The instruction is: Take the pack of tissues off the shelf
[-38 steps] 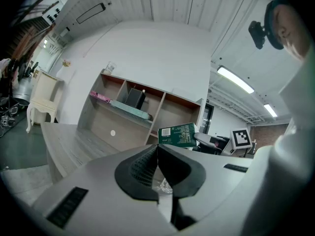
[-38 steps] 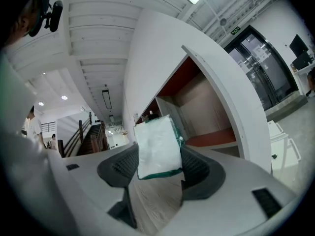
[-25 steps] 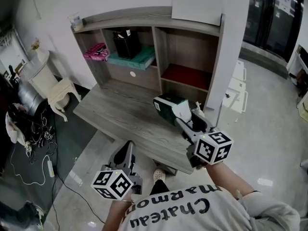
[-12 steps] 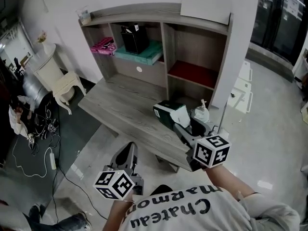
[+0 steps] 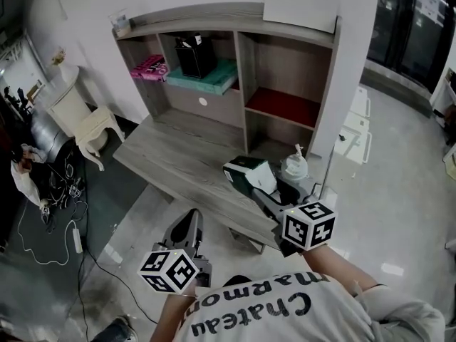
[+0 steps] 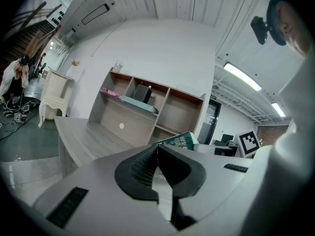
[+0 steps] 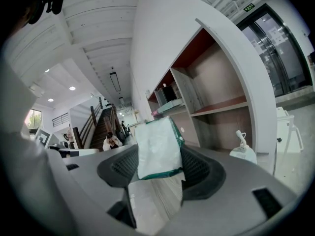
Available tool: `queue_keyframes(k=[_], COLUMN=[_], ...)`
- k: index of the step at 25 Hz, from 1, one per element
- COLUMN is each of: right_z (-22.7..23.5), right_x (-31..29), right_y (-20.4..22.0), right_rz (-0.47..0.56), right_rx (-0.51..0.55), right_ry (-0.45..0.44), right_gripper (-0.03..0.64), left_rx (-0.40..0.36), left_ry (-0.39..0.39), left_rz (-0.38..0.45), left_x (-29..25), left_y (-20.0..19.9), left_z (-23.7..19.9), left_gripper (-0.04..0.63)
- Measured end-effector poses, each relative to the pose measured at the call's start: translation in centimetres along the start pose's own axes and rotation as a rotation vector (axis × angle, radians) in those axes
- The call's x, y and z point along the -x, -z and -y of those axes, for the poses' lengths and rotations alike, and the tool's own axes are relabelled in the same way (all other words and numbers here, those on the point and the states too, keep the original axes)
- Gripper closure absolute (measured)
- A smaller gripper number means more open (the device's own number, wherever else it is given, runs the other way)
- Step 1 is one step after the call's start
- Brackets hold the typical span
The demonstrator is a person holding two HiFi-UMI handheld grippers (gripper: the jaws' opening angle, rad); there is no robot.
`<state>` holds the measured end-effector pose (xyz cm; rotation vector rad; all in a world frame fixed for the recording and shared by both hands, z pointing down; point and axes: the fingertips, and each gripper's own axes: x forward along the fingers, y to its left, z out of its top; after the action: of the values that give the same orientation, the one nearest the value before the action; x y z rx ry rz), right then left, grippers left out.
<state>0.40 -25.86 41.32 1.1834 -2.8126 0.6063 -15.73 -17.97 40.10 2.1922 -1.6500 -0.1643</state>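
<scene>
The pack of tissues (image 5: 250,174), green and white, hangs above the front right part of the wooden desk (image 5: 171,164), out of the shelf unit (image 5: 286,61). My right gripper (image 5: 258,184) is shut on it, and its two pads press the pack's (image 7: 157,149) sides in the right gripper view (image 7: 158,157). Lower left, off the desk's front edge, my left gripper (image 5: 187,228) is held over the floor. Its jaws (image 6: 157,148) meet at the tip with nothing between them. The pack (image 6: 180,140) shows past them.
The shelf unit holds a black box (image 5: 194,55), a teal box (image 5: 208,81) and a pink item (image 5: 149,69); its right compartment has a red floor (image 5: 279,107). A white bottle (image 5: 293,168) stands beside the pack. A cream chair (image 5: 80,121) stands left, white boxes (image 5: 356,138) right.
My right gripper has sunk a little with the pack and come nearer the desk's front edge. The left gripper has stayed where it was.
</scene>
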Motion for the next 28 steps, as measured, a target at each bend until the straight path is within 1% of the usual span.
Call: queue_keyframes(k=[13,19,28], right_z=[1.1,1.2,1.6], right_x=[0.5,1.4,2.1], right_y=[2.3,3.4,4.6], right_rz=[-0.073,-0.093,-0.109], right_rx=[-0.031,-0.037,-0.044], right_ry=[0.056,0.067,0.069], right_gripper=[0.342,0.342,0.342], left_rx=[0.020,0.031,0.026], left_ry=[-0.002,0.005,0.009], left_rz=[-0.024,-0.027,-0.033], left_x=[0.1,0.6,0.8], left_y=[1.2,1.9,2.6], left_z=[-0.7,-0.2,0.2], left_gripper=[0.580,0.580,0.580])
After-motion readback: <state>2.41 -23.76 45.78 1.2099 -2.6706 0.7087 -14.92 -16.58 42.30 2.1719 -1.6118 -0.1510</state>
